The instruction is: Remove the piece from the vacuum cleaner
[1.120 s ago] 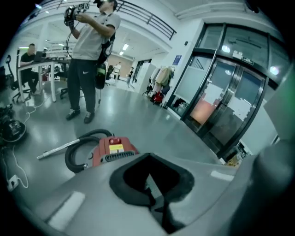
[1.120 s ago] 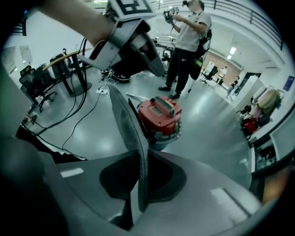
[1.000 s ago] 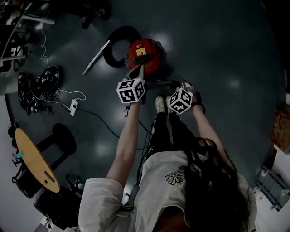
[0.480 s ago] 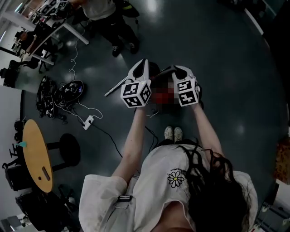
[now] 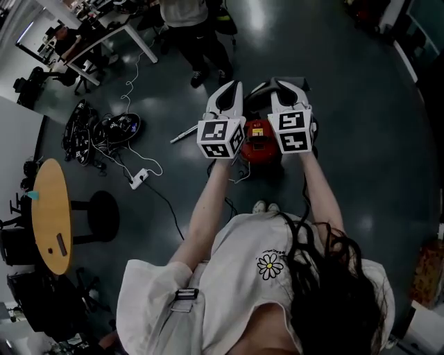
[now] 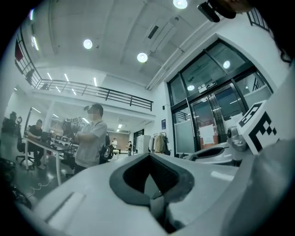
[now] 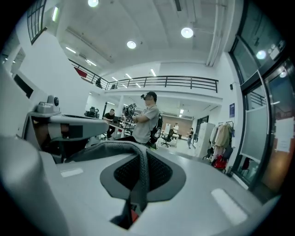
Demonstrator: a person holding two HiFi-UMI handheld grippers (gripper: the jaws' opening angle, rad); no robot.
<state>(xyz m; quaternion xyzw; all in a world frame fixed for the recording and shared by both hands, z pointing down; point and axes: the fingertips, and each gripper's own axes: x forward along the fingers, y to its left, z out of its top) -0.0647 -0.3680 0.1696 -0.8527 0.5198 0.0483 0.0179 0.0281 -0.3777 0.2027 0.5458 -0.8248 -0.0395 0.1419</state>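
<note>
- The right gripper [image 7: 140,159] has its jaws all but closed, pinching a dark strip [image 7: 106,148] that arcs away to its left. I take this to be the piece.
- The left gripper [image 6: 150,173] has its jaws together with nothing between them.
- The red vacuum cleaner [image 5: 258,142] sits on the floor [image 5: 361,139], below and between the two grippers, so the strip runs upward from it.
- A second ago both grippers were down at the vacuum cleaner. Now they are raised and level.

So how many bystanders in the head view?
2. A standing person at the top edge, beyond the red vacuum cleaner; a seated person at the top left. Others may be hidden.
</note>
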